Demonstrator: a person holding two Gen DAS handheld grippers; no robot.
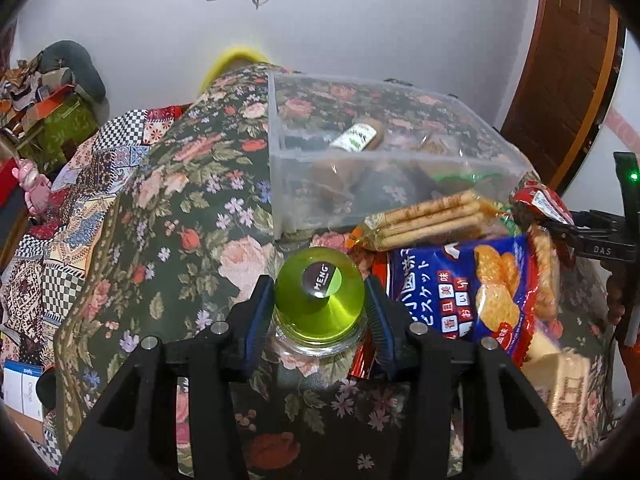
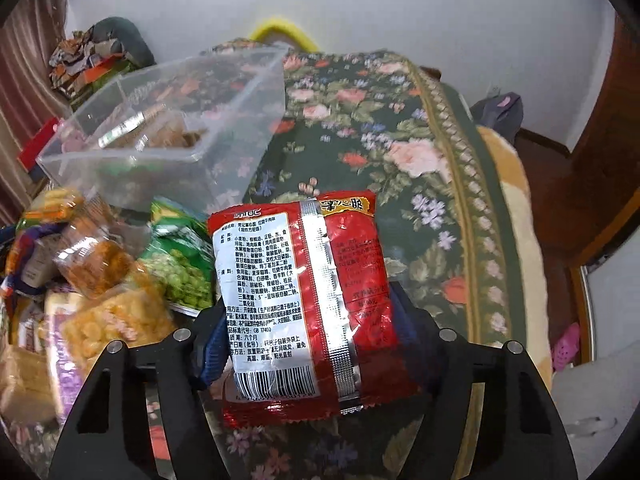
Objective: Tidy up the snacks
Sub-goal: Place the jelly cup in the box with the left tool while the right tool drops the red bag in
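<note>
Your left hand-held gripper (image 1: 320, 312) is clamped on the green-lidded jar (image 1: 320, 300), near the clear bin (image 1: 384, 156); a blue biscuit bag (image 1: 460, 292) crowds its right. Your right hand-held gripper (image 2: 308, 340) grips the red packet (image 2: 304, 304), with the bin (image 2: 168, 132) far left.

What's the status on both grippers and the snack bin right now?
Left gripper clamped on green jelly cup. Right gripper holding red noodle packet. Clear bin open, partly filled. Loose snack pile beside it; path clear.
</note>
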